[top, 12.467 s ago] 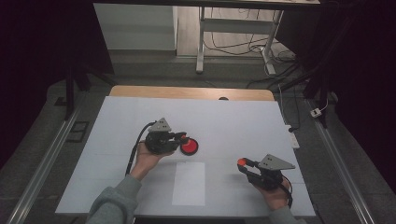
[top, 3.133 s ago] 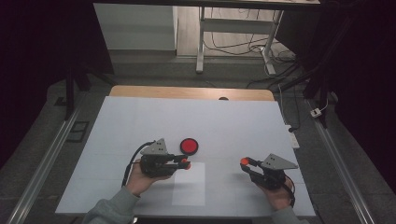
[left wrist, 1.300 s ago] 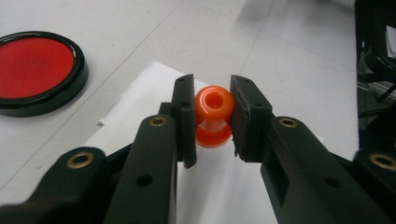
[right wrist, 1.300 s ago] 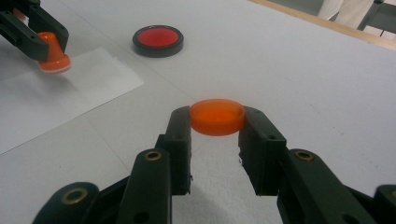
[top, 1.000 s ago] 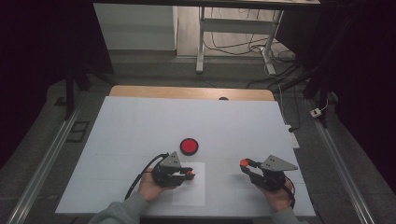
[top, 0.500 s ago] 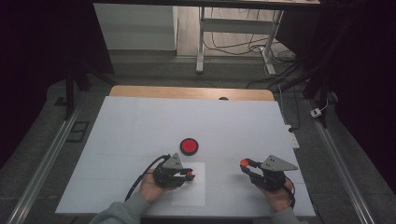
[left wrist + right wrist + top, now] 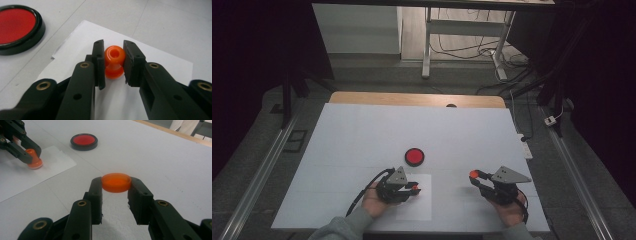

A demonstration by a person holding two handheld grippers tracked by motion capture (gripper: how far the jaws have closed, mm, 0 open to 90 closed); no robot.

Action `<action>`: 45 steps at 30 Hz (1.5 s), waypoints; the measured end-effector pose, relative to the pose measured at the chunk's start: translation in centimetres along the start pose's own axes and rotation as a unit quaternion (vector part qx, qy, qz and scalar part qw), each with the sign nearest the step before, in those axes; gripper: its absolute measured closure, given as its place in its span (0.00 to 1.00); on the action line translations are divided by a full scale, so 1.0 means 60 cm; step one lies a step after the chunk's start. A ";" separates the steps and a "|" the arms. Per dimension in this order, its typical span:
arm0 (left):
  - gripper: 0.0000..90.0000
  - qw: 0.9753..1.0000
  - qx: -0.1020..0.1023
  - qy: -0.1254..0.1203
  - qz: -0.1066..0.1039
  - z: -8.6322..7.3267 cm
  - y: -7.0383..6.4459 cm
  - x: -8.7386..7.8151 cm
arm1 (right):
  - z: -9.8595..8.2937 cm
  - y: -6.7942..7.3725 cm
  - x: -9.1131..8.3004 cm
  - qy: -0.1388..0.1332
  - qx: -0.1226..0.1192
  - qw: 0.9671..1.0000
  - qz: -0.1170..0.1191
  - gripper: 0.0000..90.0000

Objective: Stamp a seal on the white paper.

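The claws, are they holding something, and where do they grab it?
Yes. The left claw grips an orange stamp by its round knob, base on the paper. The right claw pinches an orange cap by its rim.

Pretty dim room overall, the white table (image 7: pixel 362 130) is the brightest thing in it. Wooden strip (image 7: pixel 412 99) along its far edge, metal rails (image 7: pixel 257 175) on the grey floor either side, and a white desk frame (image 7: pixel 462 30) with tangled cables (image 7: pixel 492 55) behind.

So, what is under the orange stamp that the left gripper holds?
A white sheet of paper lies under the orange stamp, which the left gripper presses on it. Any mark beneath the stamp's base is covered.
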State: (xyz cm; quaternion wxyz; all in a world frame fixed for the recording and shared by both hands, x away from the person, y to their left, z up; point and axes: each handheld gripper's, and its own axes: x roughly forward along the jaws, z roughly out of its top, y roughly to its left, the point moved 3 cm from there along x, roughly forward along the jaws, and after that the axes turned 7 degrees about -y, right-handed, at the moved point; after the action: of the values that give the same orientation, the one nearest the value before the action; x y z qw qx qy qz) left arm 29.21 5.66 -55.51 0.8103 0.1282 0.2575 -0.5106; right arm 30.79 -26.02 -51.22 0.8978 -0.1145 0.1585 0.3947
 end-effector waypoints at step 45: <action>0.81 1.000 0.006 0.004 0.025 -0.001 -0.011 0.001 | 0.001 0.002 -0.002 -0.002 0.000 1.000 -0.002 0.72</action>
State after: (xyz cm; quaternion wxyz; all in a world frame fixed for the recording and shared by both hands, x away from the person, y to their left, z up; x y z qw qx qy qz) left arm 28.64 5.35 -55.58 0.8209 0.1415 0.2540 -0.4915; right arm 30.62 -25.98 -51.13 0.8990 -0.1142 0.1565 0.3928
